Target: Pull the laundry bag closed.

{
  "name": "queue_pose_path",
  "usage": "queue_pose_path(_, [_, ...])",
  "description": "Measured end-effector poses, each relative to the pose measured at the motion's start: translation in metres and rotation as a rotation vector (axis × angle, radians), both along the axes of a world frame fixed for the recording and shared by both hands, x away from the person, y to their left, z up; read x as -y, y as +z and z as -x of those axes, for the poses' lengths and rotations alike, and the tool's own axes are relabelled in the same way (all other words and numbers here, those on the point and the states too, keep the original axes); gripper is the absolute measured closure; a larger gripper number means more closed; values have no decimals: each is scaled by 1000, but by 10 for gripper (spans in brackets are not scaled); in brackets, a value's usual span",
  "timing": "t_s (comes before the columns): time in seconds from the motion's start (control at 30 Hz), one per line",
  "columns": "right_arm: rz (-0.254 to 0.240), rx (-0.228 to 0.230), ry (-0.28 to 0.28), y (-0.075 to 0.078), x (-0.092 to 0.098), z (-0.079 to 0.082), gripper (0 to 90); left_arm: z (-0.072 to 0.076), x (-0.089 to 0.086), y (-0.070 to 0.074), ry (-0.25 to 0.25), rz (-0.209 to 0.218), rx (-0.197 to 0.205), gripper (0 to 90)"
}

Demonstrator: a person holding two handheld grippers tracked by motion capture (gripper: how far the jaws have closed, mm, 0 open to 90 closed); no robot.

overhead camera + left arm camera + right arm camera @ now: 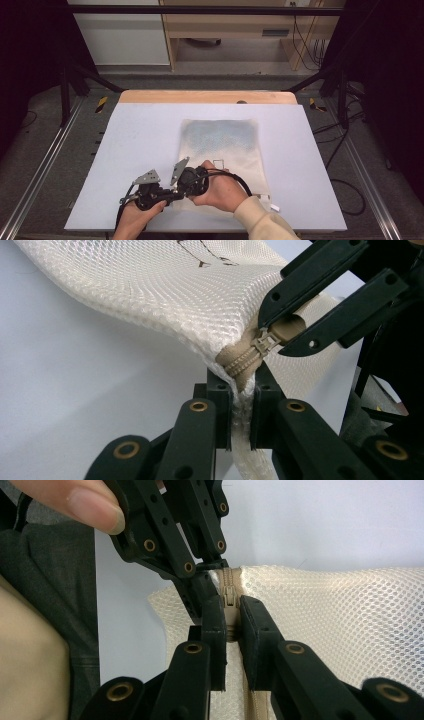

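Your left tongs [243, 390] clamped on bag [165, 295] corner at zipper [245, 360] end. Your right tongs [232, 625] pinched shut on zipper pull [287, 330]. Bag lies on table [140, 145].

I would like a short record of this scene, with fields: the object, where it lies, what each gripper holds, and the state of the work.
object: cream mesh bag with a beige zipper
surface: pale table, bag lying flat
left gripper: shut on the bag's corner at the zipper end
right gripper: shut on the zipper slider
hands: close together at the bag's near edge
state: corner lifted slightly off the table; how far the zipper is open cannot be told
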State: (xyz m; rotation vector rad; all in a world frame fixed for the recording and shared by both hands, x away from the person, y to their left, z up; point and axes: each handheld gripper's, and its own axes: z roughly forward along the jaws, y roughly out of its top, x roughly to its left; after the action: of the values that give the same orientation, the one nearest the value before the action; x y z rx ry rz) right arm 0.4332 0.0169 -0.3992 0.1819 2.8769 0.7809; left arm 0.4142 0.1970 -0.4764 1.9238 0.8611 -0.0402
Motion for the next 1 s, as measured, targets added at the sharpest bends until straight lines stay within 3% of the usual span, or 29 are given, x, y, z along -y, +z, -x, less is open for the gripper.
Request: queue_pose_path(1.0, [4,25,-11,-2,5,2,822,4,0,7,33,-36,68,830])
